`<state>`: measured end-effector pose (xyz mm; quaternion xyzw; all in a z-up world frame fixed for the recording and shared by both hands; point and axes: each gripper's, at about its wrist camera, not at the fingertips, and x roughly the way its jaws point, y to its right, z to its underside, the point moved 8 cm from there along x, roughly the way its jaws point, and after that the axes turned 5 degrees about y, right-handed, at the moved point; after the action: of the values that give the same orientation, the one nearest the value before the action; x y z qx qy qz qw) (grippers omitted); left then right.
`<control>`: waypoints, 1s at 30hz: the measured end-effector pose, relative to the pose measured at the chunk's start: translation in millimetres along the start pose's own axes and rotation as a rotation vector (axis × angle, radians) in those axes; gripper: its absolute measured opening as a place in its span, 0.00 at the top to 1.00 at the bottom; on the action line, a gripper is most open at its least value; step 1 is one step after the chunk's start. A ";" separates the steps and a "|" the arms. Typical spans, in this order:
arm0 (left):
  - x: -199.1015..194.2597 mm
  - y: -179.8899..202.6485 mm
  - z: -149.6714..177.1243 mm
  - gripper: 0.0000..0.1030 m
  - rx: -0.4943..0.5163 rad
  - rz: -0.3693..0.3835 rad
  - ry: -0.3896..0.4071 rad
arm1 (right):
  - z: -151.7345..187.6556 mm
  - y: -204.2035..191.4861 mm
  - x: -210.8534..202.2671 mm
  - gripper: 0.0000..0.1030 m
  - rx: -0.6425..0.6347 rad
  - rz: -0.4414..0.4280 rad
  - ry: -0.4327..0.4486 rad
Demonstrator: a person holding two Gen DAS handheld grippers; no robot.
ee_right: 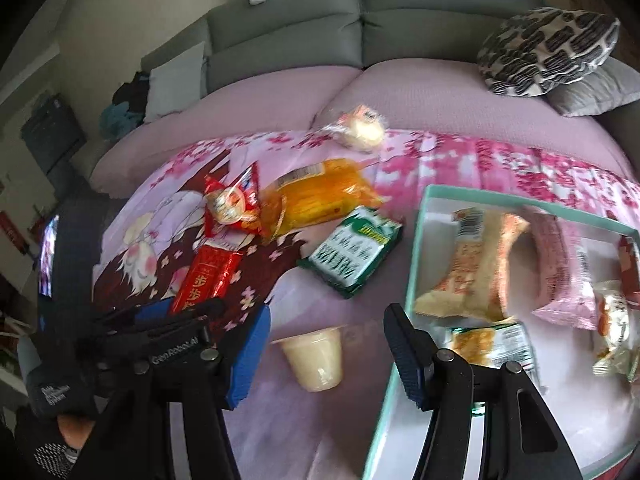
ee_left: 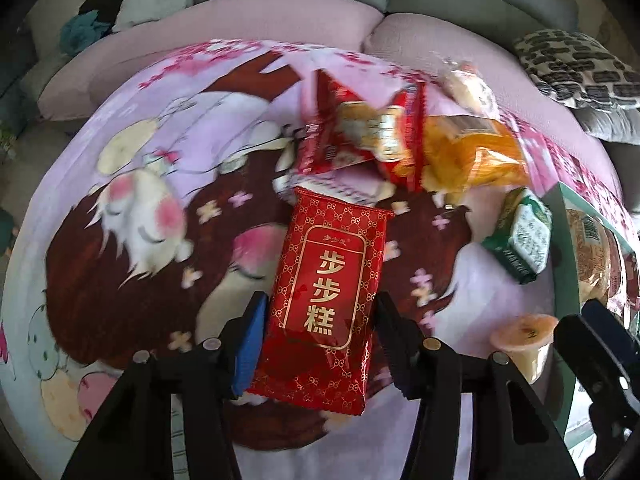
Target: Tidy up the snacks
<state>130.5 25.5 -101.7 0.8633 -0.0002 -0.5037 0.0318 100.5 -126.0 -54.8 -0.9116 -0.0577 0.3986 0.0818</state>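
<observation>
left tongs [ee_left: 320, 340] pinch the red cake packet [ee_left: 328, 280] by its sides for lifting toward the box [ee_right: 416, 248]; right tongs [ee_right: 328, 356] half open, empty, above jelly cup [ee_right: 316, 360].

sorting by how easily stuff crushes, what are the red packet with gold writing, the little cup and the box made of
Red packet: thin glossy foil or plastic film, judging by its sheen, creases and crimped ends.
Little cup: pale translucent plastic, likely semi-rigid, with a flared rim and a film lid seen from the left wrist.
Box: probably stiff card, with thin straight mint-green walls and a matte white floor; plastic cannot be ruled out.
</observation>
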 end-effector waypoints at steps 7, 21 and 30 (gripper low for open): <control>-1.1 -9.4 3.0 0.45 -0.007 -0.023 -0.011 | 8.8 -14.2 10.6 0.40 -0.046 -0.017 -0.040; 6.7 -9.4 -0.9 0.34 -0.018 -0.031 -0.007 | 22.3 -19.9 29.8 0.34 -0.112 0.005 -0.090; 8.2 -9.2 -2.7 0.31 -0.021 -0.033 -0.002 | 21.7 -20.0 30.6 0.30 -0.127 0.022 -0.077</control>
<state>136.6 34.5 -108.1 0.8623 0.0195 -0.5050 0.0324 104.3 -99.0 -87.3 -0.8996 -0.0760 0.4298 0.0172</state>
